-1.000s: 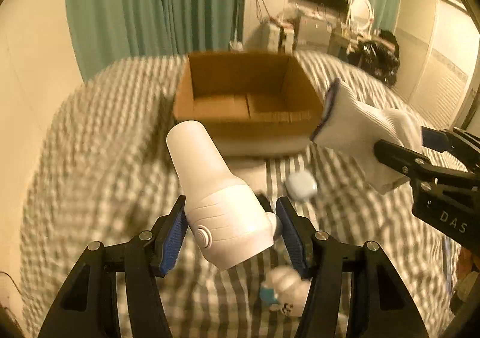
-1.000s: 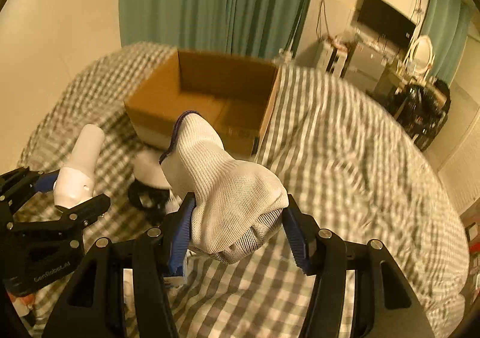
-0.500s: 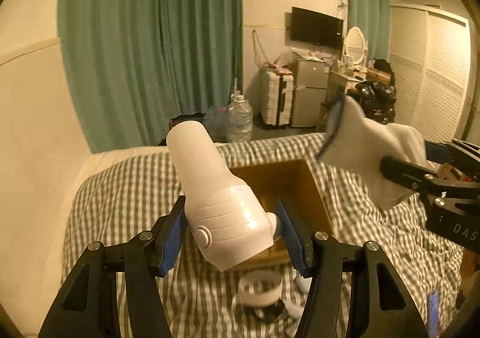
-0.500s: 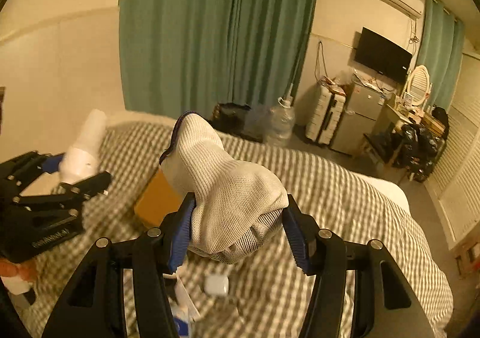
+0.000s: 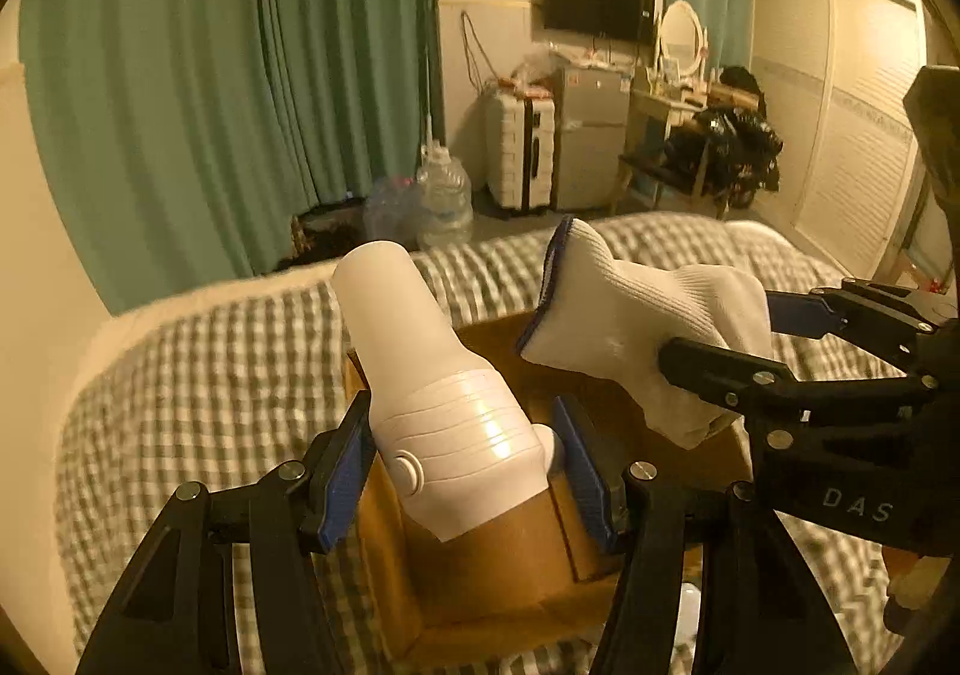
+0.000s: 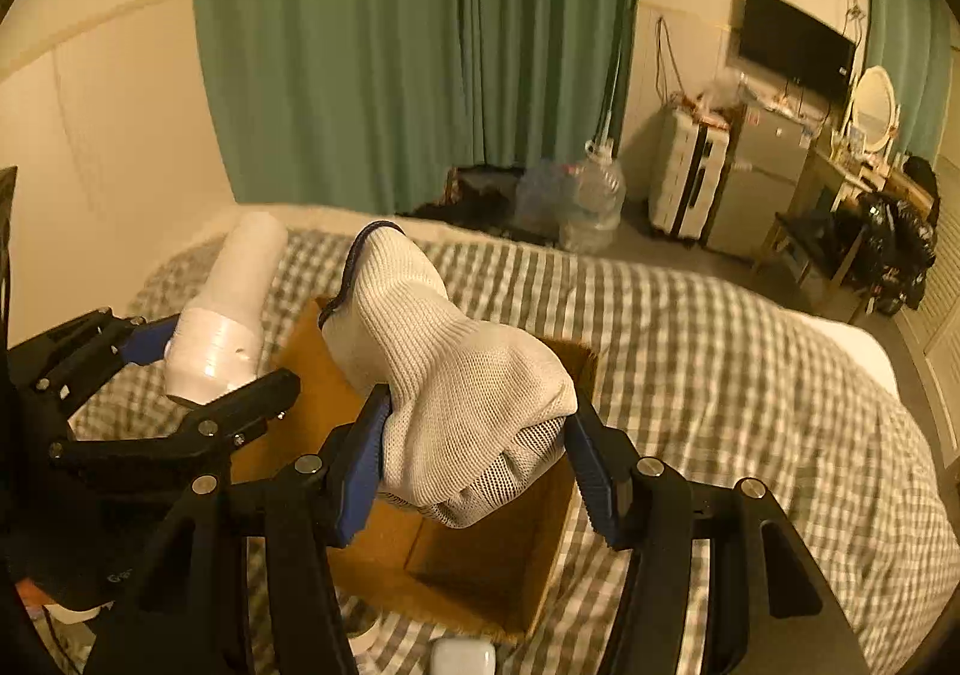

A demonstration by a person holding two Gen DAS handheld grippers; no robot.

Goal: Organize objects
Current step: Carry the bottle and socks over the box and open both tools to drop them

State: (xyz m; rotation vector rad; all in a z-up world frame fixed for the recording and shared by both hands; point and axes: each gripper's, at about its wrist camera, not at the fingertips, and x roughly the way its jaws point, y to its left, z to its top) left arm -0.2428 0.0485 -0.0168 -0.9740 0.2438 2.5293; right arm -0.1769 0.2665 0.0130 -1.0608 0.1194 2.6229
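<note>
My left gripper (image 5: 462,465) is shut on a white plastic device with a round nozzle (image 5: 438,393) and holds it above the open cardboard box (image 5: 480,585). My right gripper (image 6: 480,465) is shut on a bundled white sock with a dark cuff edge (image 6: 444,375), also above the box (image 6: 480,567). In the left wrist view the right gripper (image 5: 756,339) and the sock (image 5: 624,315) are at the right. In the right wrist view the left gripper (image 6: 180,369) and the device (image 6: 228,315) are at the left. The box floor that shows is bare.
The box sits on a bed with a green checked cover (image 6: 720,351). A small white case (image 6: 462,657) lies on the cover just in front of the box. Green curtains (image 5: 228,75), water jugs (image 5: 441,201), a suitcase and a desk stand beyond the bed.
Both grippers have tilted back down and moved forward over the box, which now lies right under the held device and sock. Both grips are unchanged.
</note>
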